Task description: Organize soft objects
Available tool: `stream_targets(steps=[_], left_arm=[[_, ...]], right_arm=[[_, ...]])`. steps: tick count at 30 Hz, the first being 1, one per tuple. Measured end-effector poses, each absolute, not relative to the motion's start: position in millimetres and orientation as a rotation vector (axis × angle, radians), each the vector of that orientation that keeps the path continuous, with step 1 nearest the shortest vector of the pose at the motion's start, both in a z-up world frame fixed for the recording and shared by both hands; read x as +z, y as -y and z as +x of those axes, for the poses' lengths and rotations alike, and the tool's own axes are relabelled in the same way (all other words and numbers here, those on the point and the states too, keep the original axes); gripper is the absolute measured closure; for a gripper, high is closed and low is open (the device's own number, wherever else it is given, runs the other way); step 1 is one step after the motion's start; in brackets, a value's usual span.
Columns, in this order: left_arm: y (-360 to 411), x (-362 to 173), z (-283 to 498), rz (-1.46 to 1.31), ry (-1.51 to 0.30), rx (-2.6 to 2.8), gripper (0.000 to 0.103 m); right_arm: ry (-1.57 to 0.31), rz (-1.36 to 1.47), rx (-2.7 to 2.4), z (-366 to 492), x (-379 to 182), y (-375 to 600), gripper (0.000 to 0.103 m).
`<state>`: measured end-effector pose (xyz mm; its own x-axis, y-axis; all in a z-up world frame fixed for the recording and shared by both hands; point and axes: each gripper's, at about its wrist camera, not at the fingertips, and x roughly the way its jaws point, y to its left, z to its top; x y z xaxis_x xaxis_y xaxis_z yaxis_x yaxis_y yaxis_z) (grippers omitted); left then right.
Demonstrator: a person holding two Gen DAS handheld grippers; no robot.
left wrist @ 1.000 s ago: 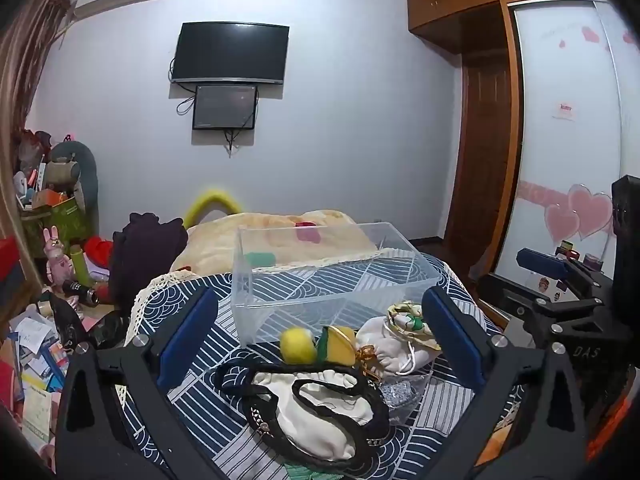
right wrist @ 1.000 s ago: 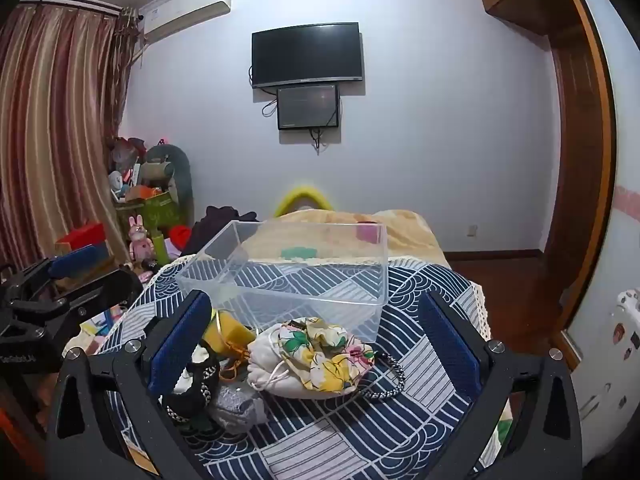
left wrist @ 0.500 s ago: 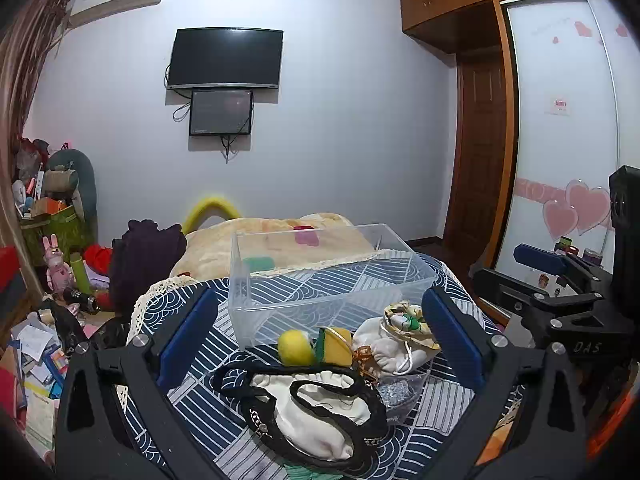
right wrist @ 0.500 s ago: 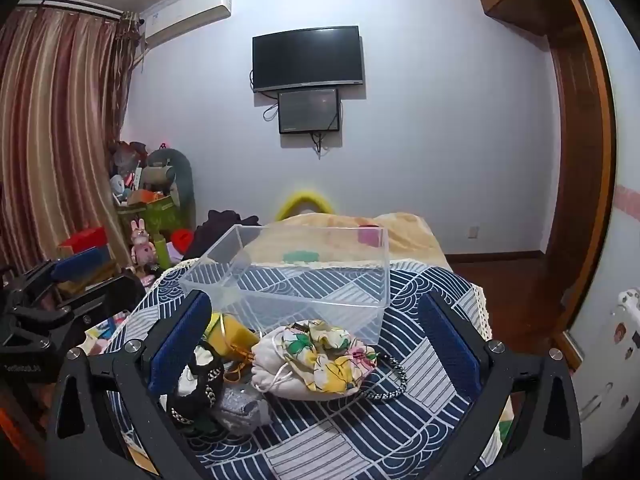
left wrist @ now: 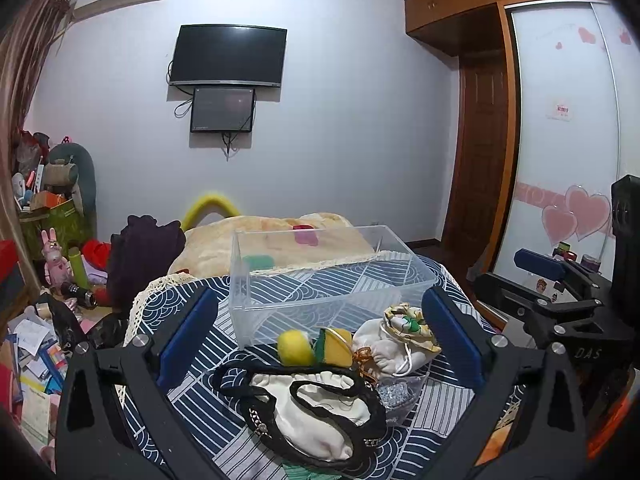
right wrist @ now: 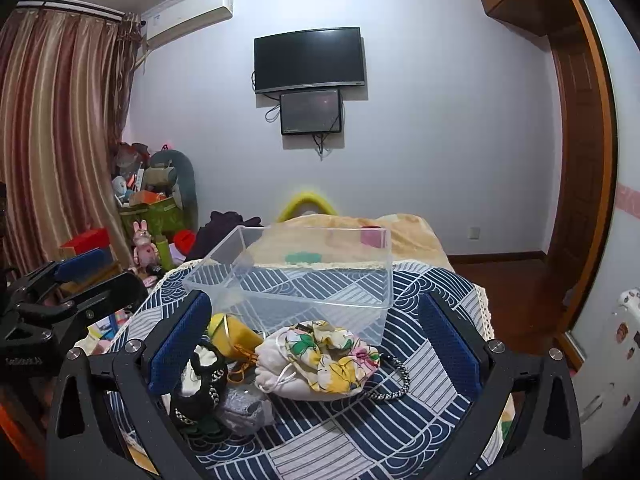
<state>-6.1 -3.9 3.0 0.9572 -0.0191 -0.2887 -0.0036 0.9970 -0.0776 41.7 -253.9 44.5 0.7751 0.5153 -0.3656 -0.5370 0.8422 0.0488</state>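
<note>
A clear plastic bin (left wrist: 328, 280) (right wrist: 304, 280) stands empty on a blue patterned tablecloth (left wrist: 224, 356) (right wrist: 420, 364). In front of it lie soft items: a white pouch with black trim (left wrist: 312, 412) (right wrist: 198, 384), a yellow ball (left wrist: 295, 346), a yellow and green pouch (left wrist: 335, 347) (right wrist: 236, 336), a floral drawstring bag (left wrist: 396, 336) (right wrist: 320, 360) and a grey glittery pouch (left wrist: 394, 394) (right wrist: 244, 404). My left gripper (left wrist: 320, 344) is open above the pile, holding nothing. My right gripper (right wrist: 316, 340) is open around the floral bag's position, above it.
A bed with a beige blanket (left wrist: 280, 240) lies behind the table. Clutter and toys (left wrist: 48, 264) fill the floor at left. A TV (left wrist: 228, 56) hangs on the far wall. A wardrobe with heart stickers (left wrist: 568, 184) stands at right.
Both views have tilted slightly upward, so the bin and pile sit a little lower in frame. Both grippers stay open; no object has moved.
</note>
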Motion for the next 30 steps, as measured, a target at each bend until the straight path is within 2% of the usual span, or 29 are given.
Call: stream_targets(steps=[30], left_arm=[[0.6,1.3,-3.5,-0.082,-0.296,-0.004,0.0]], right_arm=[[-0.346,-0.05,0.582,36.3,45.2,254.7,0.0]])
